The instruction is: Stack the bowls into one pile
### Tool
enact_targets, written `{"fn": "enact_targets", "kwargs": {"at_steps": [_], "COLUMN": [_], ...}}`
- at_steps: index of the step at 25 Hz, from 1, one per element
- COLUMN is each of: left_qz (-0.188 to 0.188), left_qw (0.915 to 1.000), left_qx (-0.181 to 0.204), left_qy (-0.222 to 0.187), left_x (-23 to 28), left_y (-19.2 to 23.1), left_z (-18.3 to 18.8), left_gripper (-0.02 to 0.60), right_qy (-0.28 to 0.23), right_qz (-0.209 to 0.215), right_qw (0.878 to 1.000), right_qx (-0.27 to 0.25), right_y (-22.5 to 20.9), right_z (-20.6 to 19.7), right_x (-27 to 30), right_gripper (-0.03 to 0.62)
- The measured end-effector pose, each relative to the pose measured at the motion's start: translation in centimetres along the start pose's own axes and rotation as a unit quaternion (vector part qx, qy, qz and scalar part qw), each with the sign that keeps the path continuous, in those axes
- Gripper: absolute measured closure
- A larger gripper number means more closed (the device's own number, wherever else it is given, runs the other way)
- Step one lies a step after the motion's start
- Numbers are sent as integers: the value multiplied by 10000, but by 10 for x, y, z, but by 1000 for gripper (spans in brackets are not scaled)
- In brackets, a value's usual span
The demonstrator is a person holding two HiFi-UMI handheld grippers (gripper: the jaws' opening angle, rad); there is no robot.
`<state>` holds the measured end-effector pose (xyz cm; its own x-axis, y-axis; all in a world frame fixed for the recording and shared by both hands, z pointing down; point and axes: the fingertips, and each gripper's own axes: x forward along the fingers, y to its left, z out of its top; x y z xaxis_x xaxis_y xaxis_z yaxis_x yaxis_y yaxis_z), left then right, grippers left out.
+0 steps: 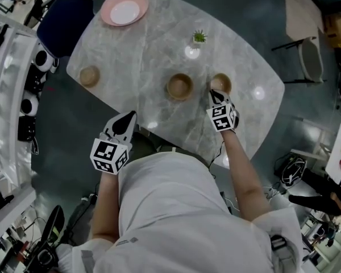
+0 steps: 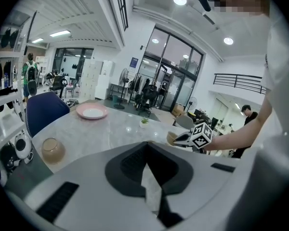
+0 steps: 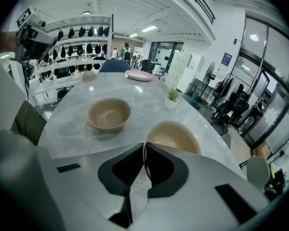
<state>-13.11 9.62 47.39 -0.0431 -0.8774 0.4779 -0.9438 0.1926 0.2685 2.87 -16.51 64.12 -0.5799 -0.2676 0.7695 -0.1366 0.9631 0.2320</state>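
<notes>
Three tan bowls stand on the grey marble table (image 1: 148,50). The small one (image 1: 89,75) is at the left, a middle one (image 1: 180,86) is at the centre, and the right bowl (image 1: 221,83) is beside it. My right gripper (image 1: 216,95) is shut on the near rim of the right bowl (image 3: 176,136); the rim stands thin between the jaws of my right gripper (image 3: 144,154), and the bowl looks slightly tilted. The middle bowl (image 3: 109,113) lies to its left. My left gripper (image 1: 127,118) hovers shut and empty at the table's near edge, far from any bowl.
A pink plate (image 1: 124,9) lies at the far end of the table. A small potted plant (image 1: 199,37) stands behind the two larger bowls. A blue chair (image 1: 65,21) is at the far left corner. White shelving (image 1: 5,95) runs along the left.
</notes>
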Motion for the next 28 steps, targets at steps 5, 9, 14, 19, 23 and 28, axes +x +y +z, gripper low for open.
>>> {"fn": "enact_targets", "kwargs": {"at_steps": [5, 9, 14, 19, 23, 28], "left_qz": [-97, -146, -184, -194, -186, -166], "left_qw": [9999, 9998, 9997, 9997, 9997, 9996], "left_qx": [-33, -60, -91, -110, -148, -219], "left_qy": [-72, -109, -95, -91, -79, -49], "left_x": [2, 4, 4, 3, 0, -3], "left_y": [3, 8, 18, 30, 41, 54], "left_z": [0, 1, 1, 3, 1, -3], "left_gripper": [580, 580, 580, 580, 580, 580], "right_qy": [-149, -285, -357, -382, -341, -255], "right_qz": [122, 244, 419, 599, 728, 835], "right_qw": [9998, 9992, 9982, 9968, 9955, 9943], "right_qx": [-63, -139, -247, -372, -491, -617], "right_y": [18, 36, 61, 85, 106, 121], "right_z": [23, 43, 63, 81, 87, 89], "right_x": [-14, -22, -24, -21, -15, -5], "right_gripper": [569, 569, 569, 569, 569, 568]}}
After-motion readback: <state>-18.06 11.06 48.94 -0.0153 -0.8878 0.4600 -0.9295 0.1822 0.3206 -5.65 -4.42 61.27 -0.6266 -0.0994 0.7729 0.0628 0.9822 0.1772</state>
